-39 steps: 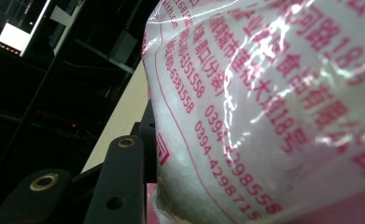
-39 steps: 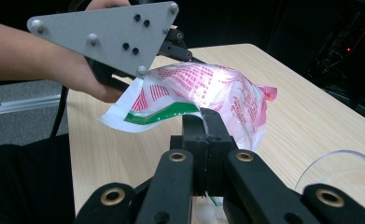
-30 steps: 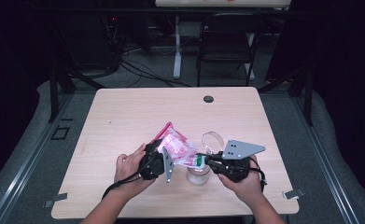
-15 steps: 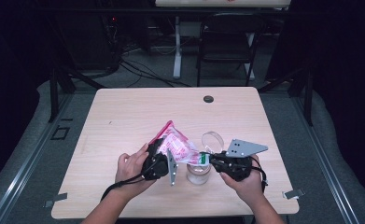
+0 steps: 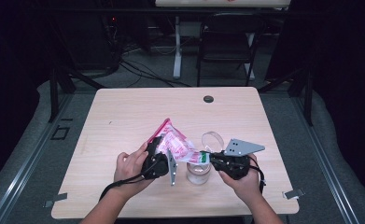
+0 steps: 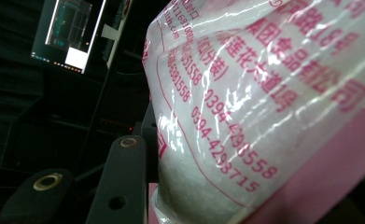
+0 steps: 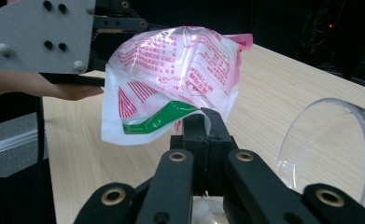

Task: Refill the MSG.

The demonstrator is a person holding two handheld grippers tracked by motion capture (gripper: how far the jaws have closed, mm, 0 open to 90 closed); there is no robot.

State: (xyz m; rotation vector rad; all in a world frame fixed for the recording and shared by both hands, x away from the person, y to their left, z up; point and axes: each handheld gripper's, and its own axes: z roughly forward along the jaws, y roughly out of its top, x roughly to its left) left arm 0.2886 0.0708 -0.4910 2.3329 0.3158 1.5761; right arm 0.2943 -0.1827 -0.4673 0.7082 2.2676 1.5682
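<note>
Pink-printed plastic bag [image 5: 176, 145] of white grains hangs tilted above the wooden table [image 5: 124, 116], held between both grippers near the table's front edge. The left gripper [image 5: 157, 161] holds the bag's fuller upper part: in the left gripper view the bag [image 6: 264, 107] bulges between the black jaws and presses against the one that shows, so the jaws are clamped on it at a middling spread. The right gripper [image 5: 217, 161] has its jaws pressed tight together on the bag's lower corner; in the right gripper view the thin film beside the green strip [image 7: 159, 119] is pinched between the fingertips [image 7: 203, 119]. Directly below that corner stands a small clear jar [image 5: 198, 171], and a clear round lid [image 5: 211, 140] lies tilted just behind it, well apart from the dark grommet [image 5: 208, 99] near the table's far edge.
</note>
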